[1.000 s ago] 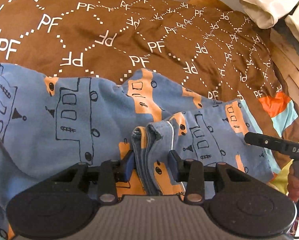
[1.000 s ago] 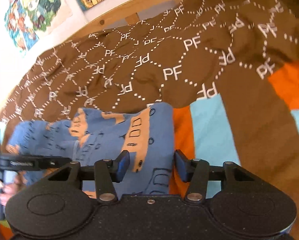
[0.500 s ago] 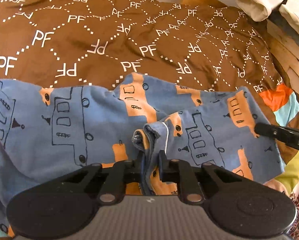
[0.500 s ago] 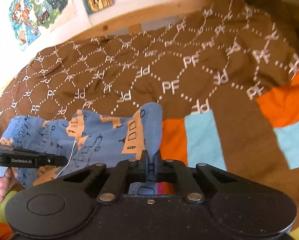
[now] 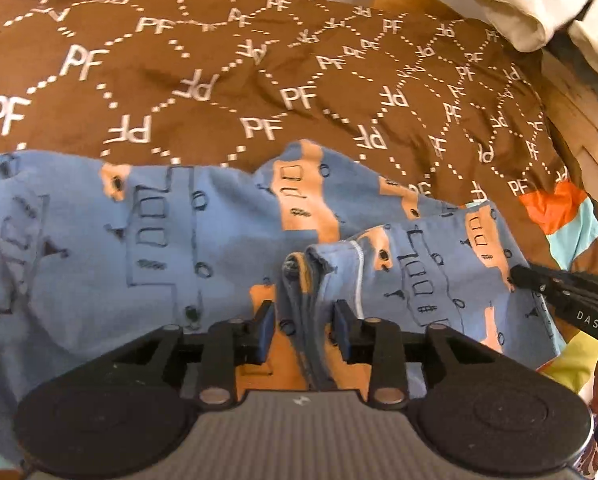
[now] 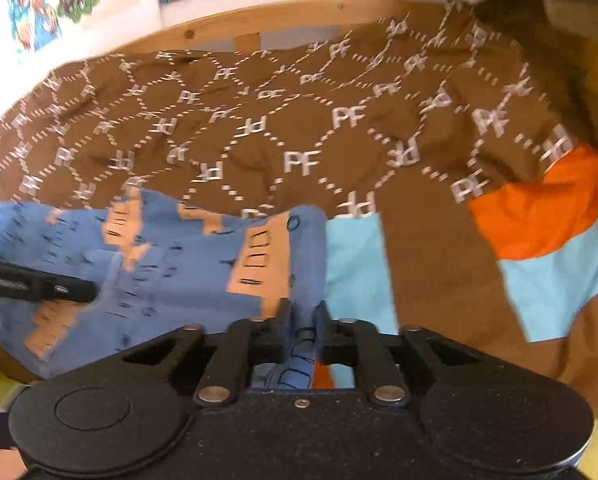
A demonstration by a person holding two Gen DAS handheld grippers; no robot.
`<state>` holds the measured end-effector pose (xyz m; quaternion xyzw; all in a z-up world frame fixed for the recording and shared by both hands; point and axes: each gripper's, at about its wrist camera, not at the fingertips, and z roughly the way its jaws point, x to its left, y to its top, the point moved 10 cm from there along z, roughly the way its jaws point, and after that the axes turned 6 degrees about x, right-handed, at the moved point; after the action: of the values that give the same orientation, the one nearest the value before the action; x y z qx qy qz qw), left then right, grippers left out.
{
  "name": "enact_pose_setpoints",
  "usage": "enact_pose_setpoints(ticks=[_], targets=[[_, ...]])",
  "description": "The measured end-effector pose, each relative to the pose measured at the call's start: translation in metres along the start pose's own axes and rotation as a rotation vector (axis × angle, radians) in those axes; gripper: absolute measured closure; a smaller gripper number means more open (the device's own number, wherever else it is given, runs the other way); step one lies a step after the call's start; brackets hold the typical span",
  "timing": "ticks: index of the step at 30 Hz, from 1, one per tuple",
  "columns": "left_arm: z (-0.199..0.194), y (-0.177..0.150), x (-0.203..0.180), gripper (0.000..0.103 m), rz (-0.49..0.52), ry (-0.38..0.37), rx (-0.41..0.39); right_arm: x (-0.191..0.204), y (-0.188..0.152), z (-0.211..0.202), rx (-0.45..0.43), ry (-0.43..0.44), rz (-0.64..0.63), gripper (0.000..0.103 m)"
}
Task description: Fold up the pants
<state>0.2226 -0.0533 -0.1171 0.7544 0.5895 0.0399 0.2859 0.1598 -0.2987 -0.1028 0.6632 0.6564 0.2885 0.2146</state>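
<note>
The pants (image 5: 203,240), blue with orange vehicle prints, lie on the bed over a brown bedspread (image 5: 219,80) patterned with white letters. One part is already doubled over, and a bunched, layered edge stands up at the near side.

Half a second ago both grippers were pinched tight on that cloth; now both are letting go. The left gripper (image 5: 303,330) has its jaws opening to a middling gap, with the bunched edge between the pads but no longer squeezed. The right gripper (image 6: 302,322), at the pants' right-hand edge beside a light blue patch (image 6: 355,264) of the bedding, is also opening. Its gap is narrower, and a strip of blue cloth lies between the jaws; whether the pads press it cannot be told for sure.

This reads as a release after a fold was laid down. The cloth appears to be resting on the bed, so a fresh grip for a further fold seems likely.
</note>
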Motion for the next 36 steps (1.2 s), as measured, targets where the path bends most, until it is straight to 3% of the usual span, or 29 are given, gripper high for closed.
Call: enact_pose_setpoints(ticks=[1,4,6,10,14,16,19,23,25,27,31,36], targets=[[-0.003,-0.002,0.003,0.058,-0.002,0.008,-0.002,0.001,0.002,-0.003,-0.025,-0.054,-0.03,0.072],[-0.011,-0.01,0.006,0.053,-0.003,0.018,-0.006,0.018,0.017,-0.011,-0.116,-0.188,-0.206,0.068],[-0.014,-0.015,0.006,0.052,-0.003,0.029,-0.005,0.043,0.028,-0.004,-0.131,-0.13,-0.306,0.062],[-0.022,-0.029,0.009,0.052,-0.055,0.042,-0.022,0.111,0.047,0.028,-0.103,0.117,-0.474,0.061],[-0.025,-0.042,0.01,0.052,-0.071,0.056,-0.055,0.158,0.073,0.069,-0.071,0.308,-0.528,0.07],[-0.024,-0.042,0.007,0.052,-0.05,0.07,-0.059,0.175,0.079,0.086,-0.047,0.326,-0.579,0.072],[-0.022,-0.04,0.01,0.052,-0.074,0.06,-0.057,0.185,0.08,0.11,-0.035,0.218,-0.7,0.081],[-0.031,-0.042,0.015,0.051,-0.092,0.049,-0.032,0.172,0.09,0.105,-0.059,0.236,-0.585,0.081],[-0.045,-0.044,0.019,0.035,-0.085,0.066,-0.031,0.163,0.092,0.09,-0.076,0.238,-0.525,0.073],[-0.068,-0.048,0.026,0.031,-0.072,0.109,-0.068,0.155,0.09,0.067,-0.098,0.257,-0.476,0.068],[-0.11,-0.054,0.051,0.031,-0.096,0.142,-0.154,0.145,0.065,0.022,-0.112,0.275,-0.419,0.066],[-0.132,-0.049,0.105,0.036,-0.196,0.269,-0.223,0.156,0.023,-0.005,-0.083,0.31,-0.424,0.066]])
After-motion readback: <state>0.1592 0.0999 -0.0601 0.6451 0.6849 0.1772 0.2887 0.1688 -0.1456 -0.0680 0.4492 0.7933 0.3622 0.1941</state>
